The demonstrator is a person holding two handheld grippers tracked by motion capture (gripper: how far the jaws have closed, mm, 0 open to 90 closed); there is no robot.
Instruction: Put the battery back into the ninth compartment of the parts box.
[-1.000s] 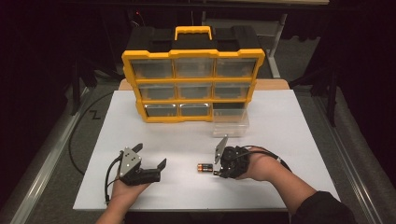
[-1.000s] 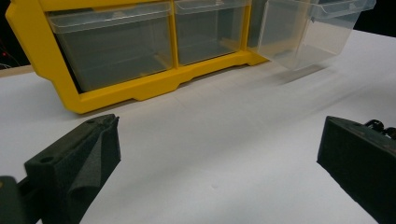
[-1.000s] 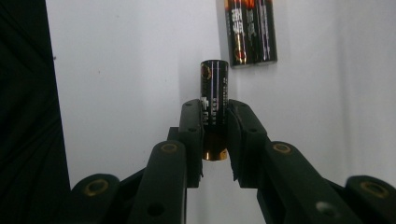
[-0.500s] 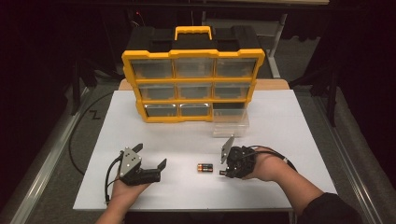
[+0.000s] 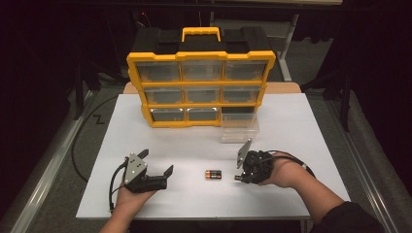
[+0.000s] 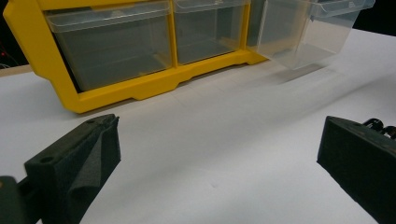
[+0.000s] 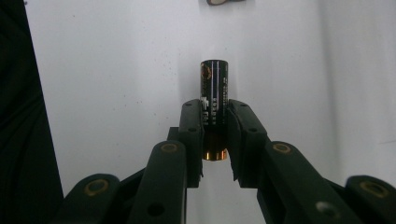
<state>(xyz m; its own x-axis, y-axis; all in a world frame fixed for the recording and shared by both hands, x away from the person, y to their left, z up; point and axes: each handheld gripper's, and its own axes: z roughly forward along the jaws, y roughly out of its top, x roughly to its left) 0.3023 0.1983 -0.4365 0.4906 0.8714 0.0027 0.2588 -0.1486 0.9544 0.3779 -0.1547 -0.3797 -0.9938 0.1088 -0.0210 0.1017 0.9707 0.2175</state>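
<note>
White table sheet (image 5: 301,126) on wooden top, dark room around. Battery (image 5: 213,174) lies flat on sheet, apart from right gripper (image 5: 238,177), whose jaws stand narrow, grasping nothing. Left gripper (image 5: 165,174) released, jaws wide. Yellow drawer cabinet (image 5: 200,57) at far edge; clear drawer (image 5: 239,130) pulled out.

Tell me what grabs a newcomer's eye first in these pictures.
The yellow organizer with clear drawers stands at the back of the white table, with one clear drawer pulled out and set down by its lower right corner. Nearer the person, a small battery lies on the table between the wide-open left gripper and the right gripper, whose narrowly parted jaws point at it.
</note>
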